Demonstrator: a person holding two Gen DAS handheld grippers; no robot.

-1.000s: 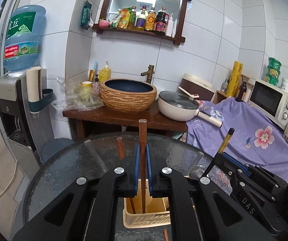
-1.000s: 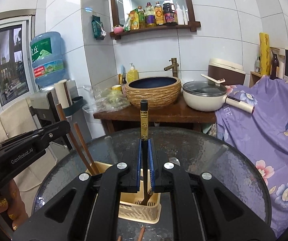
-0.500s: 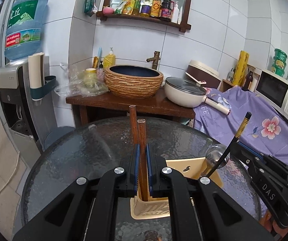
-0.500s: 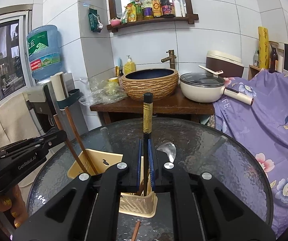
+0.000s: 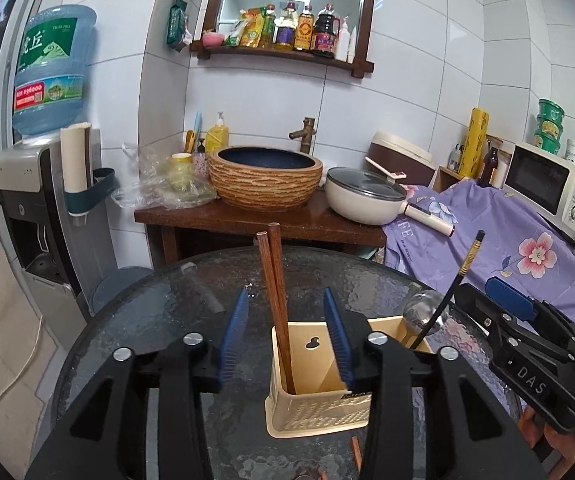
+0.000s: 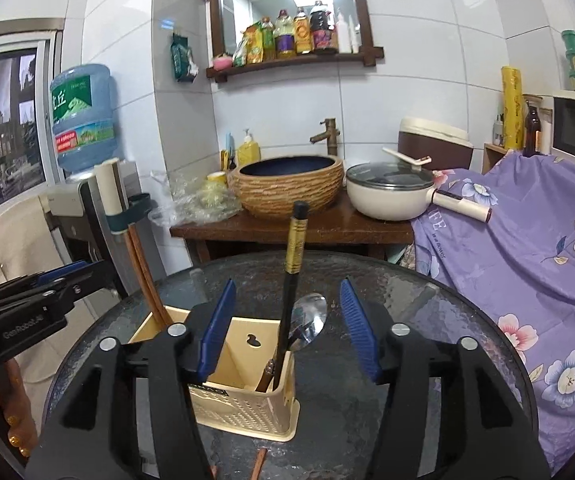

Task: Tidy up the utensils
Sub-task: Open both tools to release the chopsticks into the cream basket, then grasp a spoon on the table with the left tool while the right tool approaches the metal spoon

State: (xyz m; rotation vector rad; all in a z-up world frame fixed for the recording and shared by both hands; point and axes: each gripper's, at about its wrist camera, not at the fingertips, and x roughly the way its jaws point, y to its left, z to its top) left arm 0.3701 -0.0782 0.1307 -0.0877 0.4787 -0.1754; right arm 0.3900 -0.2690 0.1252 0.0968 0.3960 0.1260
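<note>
Currently hovering over round glass table (image 5: 135, 320), both grippers aimed slightly downward at cream utensil caddy (image 5: 319, 412).

Left gripper (image 5: 285, 336): jaws opening, blue pads (image 5: 233, 332) standing clear on either side of brown chopstick pair (image 5: 273, 280). No pad contact with the sticks. Pair standing nearly upright in left compartment of caddy, lower ends inside, tops leaning a little toward the left and rising above the rim. Nothing gripped.

Right gripper (image 6: 285, 328): jaws opening, pads (image 6: 217, 326) apart from black chopstick with gold band (image 6: 293, 264). Stick standing in right compartment of caddy (image 6: 247, 392), upright, lower end inside, free of both pads. Metal spoon (image 6: 307, 320) in same compartment, bowl uppermost, touching or just beside the black stick; cannot tell which. Short brown handle also visible low in that compartment.

Cross-check between views: black stick (image 5: 453, 292) seen from left camera tilted to the right beside spoon bowl (image 5: 423, 312); brown pair (image 6: 143, 272) seen from right camera at far left end of caddy. Right gripper body (image 5: 527, 344) visible at right edge of left view; left gripper body (image 6: 27, 304) at left edge of right view, held by a hand with gold-painted nails (image 6: 3, 408).

Loose brown stick end (image 6: 258, 464) lying on glass just in front of caddy.
</note>
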